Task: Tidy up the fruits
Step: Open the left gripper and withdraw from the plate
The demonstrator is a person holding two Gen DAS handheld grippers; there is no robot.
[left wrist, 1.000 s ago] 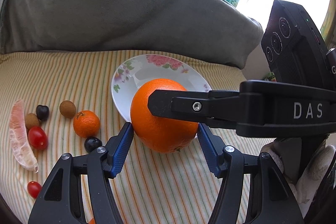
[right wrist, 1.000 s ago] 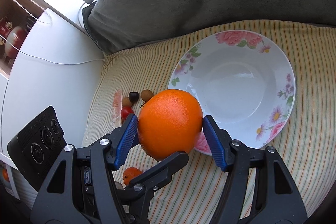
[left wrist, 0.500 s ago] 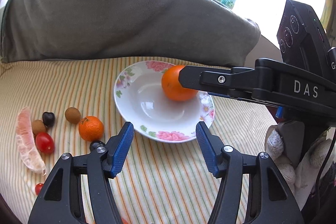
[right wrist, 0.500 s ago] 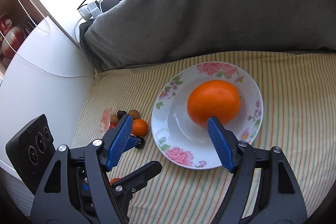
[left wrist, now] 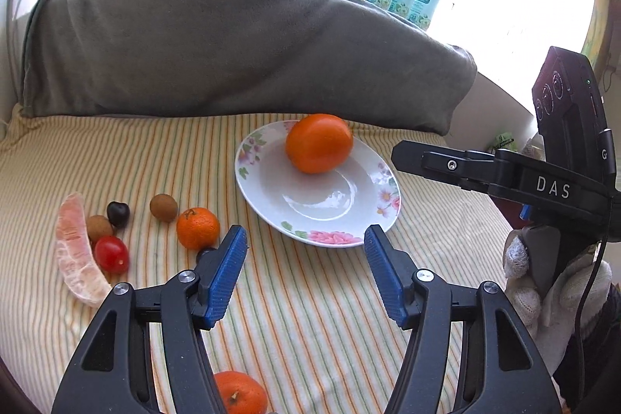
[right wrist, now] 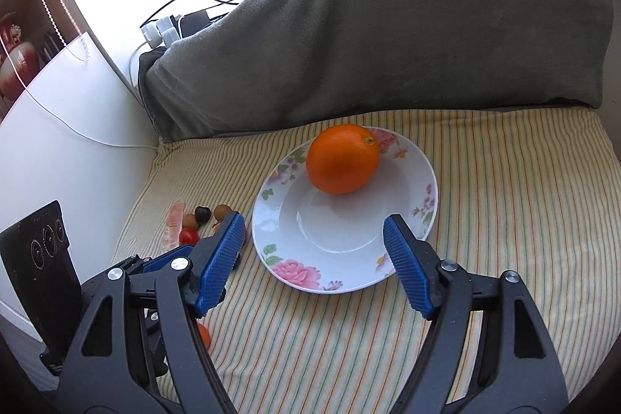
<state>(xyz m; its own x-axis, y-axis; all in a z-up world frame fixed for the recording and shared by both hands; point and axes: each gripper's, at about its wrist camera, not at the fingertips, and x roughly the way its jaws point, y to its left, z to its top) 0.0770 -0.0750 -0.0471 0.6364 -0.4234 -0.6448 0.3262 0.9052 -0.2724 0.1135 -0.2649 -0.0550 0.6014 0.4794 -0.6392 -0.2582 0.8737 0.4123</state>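
Orange (right wrist: 342, 158) sits in the flowered plate (right wrist: 411, 220), toward its far rim, stem dimple turned up and to the right; near round, no clear long axis. Right gripper (right wrist: 314, 251) jaws apart, empty, orange well beyond the tips. Left gripper (left wrist: 304, 260) jaws also apart, empty, near plate's front edge. Small fruits (left wrist: 196, 227) lie left on striped cloth (left wrist: 310, 317).
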